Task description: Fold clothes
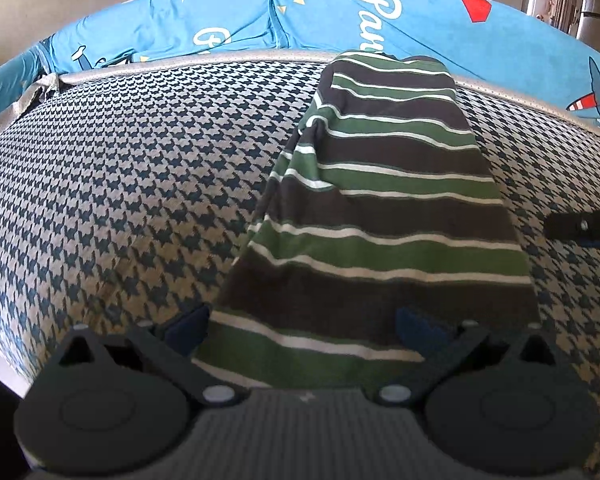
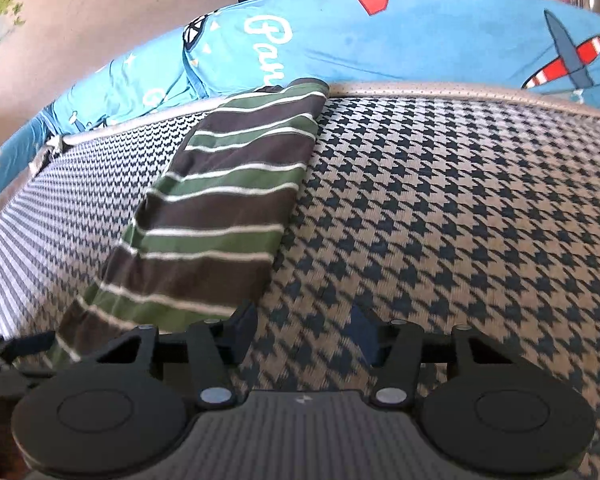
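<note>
On the houndstooth mattress (image 1: pixel 120 184), the striped shirt (image 1: pixel 384 216) lies in 1 long narrow strip; both grippers, left gripper (image 1: pixel 300 330) and right gripper (image 2: pixel 304 332), gape empty at its near end, likely readying a crosswise fold.

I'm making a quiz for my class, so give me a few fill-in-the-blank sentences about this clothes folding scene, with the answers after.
1. The striped garment is folded into a long, narrow ____.
2. Its stripes are brown, white and ____.
3. The left gripper has its fingers ____, either side of the garment's near end.
4. The right gripper hovers over the ____-patterned cover.

Missing words: strip; green; open; houndstooth
</note>
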Demonstrator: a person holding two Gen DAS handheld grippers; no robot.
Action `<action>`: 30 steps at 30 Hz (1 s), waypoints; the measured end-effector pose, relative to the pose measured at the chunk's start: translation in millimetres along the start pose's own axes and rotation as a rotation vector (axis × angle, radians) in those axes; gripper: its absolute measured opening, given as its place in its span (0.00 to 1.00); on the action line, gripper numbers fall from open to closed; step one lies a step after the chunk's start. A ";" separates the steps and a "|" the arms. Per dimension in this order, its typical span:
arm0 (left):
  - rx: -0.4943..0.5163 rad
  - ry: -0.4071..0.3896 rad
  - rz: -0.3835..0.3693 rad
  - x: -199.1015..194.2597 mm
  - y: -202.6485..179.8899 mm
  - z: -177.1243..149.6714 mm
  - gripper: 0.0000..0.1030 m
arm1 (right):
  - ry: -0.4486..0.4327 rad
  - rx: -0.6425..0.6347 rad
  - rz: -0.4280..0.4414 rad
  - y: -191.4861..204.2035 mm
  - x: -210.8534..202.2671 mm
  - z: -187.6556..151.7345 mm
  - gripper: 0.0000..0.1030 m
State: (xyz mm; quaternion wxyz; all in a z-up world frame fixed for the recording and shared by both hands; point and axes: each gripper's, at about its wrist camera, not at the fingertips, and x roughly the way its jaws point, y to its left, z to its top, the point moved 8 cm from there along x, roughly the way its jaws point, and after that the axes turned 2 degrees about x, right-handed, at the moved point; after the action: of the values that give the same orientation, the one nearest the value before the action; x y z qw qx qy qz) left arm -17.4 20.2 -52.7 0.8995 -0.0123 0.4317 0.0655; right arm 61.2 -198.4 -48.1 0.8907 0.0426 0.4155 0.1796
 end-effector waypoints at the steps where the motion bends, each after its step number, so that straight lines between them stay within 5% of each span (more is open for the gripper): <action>1: -0.003 0.005 -0.003 0.8 -1.0 2.0 1.00 | 0.000 0.004 0.006 -1.0 1.9 3.3 0.51; 20: 0.010 0.101 -0.027 36.0 -26.3 46.3 1.00 | -0.011 0.023 0.094 -8.4 46.0 59.9 0.53; 30: -0.101 0.021 0.010 38.3 -9.6 70.6 1.00 | -0.035 0.067 0.132 -11.4 73.9 89.2 0.53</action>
State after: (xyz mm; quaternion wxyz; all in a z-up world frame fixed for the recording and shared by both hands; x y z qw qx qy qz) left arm 62.3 20.3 -38.6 0.8927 -0.0563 0.4375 0.0918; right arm 175.5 -176.2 -46.2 0.8821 0.1029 0.4020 0.2230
